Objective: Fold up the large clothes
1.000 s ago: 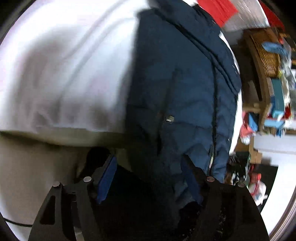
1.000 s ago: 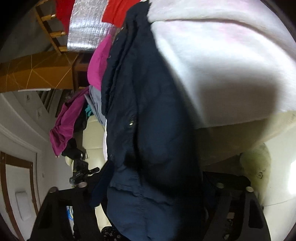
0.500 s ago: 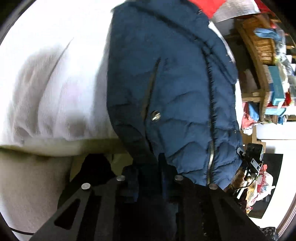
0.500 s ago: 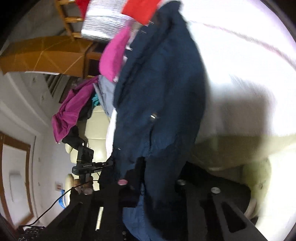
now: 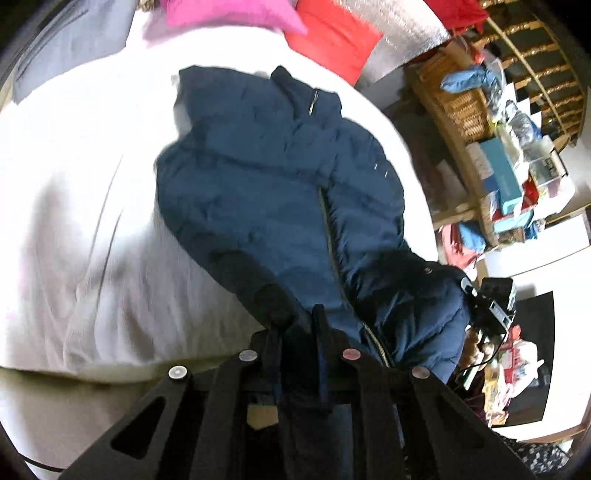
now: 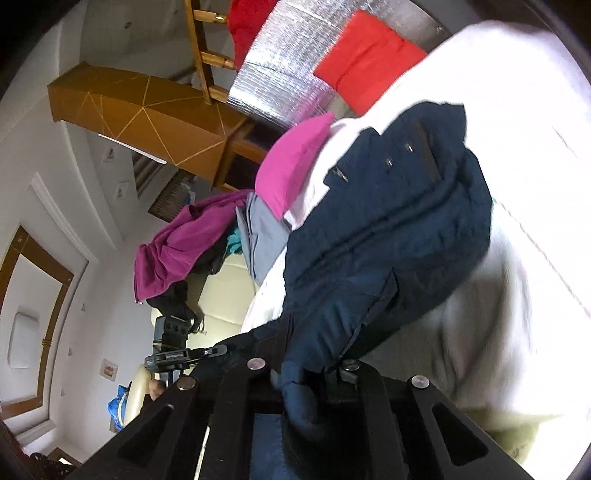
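- Nearest in the left wrist view, the left gripper [image 5: 295, 325] has its two dark fingers drawn almost together, pinching a fold at the hem of the navy puffer jacket [image 5: 273, 192].
- Likewise in the right wrist view, the right gripper [image 6: 303, 369] is clamped tight on another part of the same jacket [image 6: 388, 236], with a bunched lump of navy cloth bulging out between its fingers.
- Just beyond the left gripper, the jacket's zipper [image 5: 328, 229] runs away from the hem toward the collar, and the quilted front lies spread on the white bedsheet [image 5: 74, 206].
- At the jacket's lower right edge in the left view, the fabric is lifted off the sheet, and a black camera mount [image 5: 491, 299] shows just past it.
- Across the middle, the sheet is wrinkled and takes up most of the left half of the left view; in the right view it fills the right side [image 6: 517, 147].
- Farther off, at the head of the bed, a pink cushion [image 5: 229, 14] and a red cushion [image 5: 332, 40] lie beside a silver quilted panel [image 5: 406, 33].
- Off the bed in the right view, a magenta garment [image 6: 177, 251] and a grey garment [image 6: 258, 236] hang over a cream chair [image 6: 221, 295].
- Farthest right in the left view, a wicker shelf [image 5: 461, 107] holds blue boxes [image 5: 502, 173] and other clutter.
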